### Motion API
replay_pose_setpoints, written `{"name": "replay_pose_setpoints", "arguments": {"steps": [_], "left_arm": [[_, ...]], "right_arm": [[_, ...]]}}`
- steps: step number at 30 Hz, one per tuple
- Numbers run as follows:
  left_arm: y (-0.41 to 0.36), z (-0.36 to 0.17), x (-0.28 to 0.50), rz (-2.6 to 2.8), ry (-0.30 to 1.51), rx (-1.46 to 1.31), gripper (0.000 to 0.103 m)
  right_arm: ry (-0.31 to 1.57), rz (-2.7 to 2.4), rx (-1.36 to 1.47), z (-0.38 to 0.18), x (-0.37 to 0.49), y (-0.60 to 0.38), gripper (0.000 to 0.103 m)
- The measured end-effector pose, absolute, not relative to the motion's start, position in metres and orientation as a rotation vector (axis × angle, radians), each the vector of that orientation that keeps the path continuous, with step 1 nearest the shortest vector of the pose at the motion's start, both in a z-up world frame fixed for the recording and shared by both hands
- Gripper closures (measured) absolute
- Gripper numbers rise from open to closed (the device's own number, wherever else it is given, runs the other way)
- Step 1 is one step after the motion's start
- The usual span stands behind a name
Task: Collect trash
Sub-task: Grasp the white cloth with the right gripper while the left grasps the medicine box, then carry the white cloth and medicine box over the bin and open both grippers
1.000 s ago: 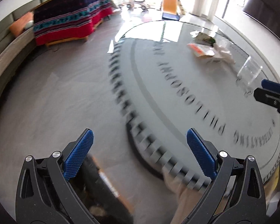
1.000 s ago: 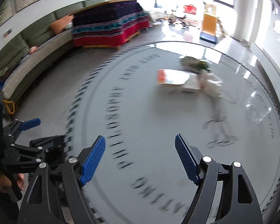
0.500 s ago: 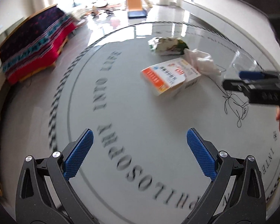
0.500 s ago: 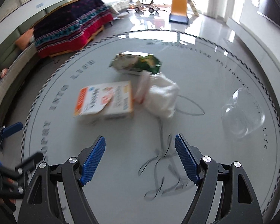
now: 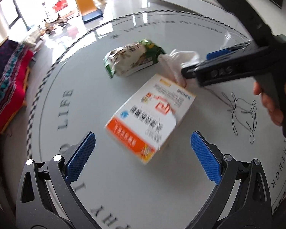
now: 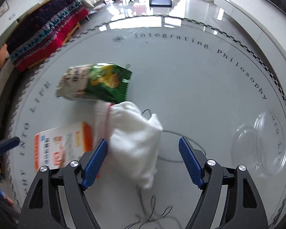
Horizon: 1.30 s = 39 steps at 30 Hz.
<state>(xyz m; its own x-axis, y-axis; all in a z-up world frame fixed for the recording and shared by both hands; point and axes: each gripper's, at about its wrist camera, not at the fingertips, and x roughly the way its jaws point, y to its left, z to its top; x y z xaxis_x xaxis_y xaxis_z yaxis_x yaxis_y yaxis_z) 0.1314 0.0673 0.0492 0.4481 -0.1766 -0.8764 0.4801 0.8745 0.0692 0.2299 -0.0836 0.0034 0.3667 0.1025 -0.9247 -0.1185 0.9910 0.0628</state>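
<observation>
The left gripper (image 5: 143, 148) hangs over the round table (image 5: 124, 190) with its blue pads spread wide and nothing between them; the orange-and-white carton (image 5: 148, 118) lies flat on the tabletop just beyond its fingertips, one corner reaching toward the gap. Past the carton sits the green snack bag (image 5: 131, 61), and right of that a crumpled white cloth (image 5: 177, 63) touches both the bag and the carton's far corner. The right gripper (image 6: 143, 154) also stands wide open and grips nothing: in its own view the white cloth (image 6: 135, 141) lies between its pads, close to the left one, though whether that pad touches it cannot be told. Left of the cloth is the carton (image 6: 63, 145), behind it the snack bag (image 6: 97, 82), and well off to the right a clear plastic lid (image 6: 261, 145) rests near the table's edge. A hand (image 5: 270, 103) holds the right gripper's handle.
</observation>
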Motion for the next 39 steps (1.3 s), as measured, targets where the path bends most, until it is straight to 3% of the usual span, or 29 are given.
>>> {"name": "replay_pose_setpoints", "arguments": {"steps": [3,5,8,16,25,39], "left_arm": [[0.059,0.046,0.144,-0.457,1.04,0.367,0.006],[0.053,0.042,0.151,-0.476,1.045,0.407,0.006],[0.045,0.036,0.161,-0.505,1.062,0.446,0.006],[0.036,0.025,0.164,-0.532,1.085,0.472,0.006],[0.04,0.027,0.133,-0.431,1.044,0.431,0.022],[0.049,0.04,0.065,-0.345,1.032,0.341,0.023]], "right_arm": [[1.164,0.152,-0.046,0.001,0.231,-0.084,0.029],[1.138,0.155,-0.043,0.005,0.23,-0.087,0.066],[1.14,0.164,-0.016,0.008,0.229,-0.093,0.078],[1.124,0.178,-0.035,0.013,0.219,-0.09,0.084],[1.134,0.193,-0.003,0.02,0.202,-0.09,0.084],[1.108,0.232,-0.01,0.057,0.144,-0.078,0.084]]}}
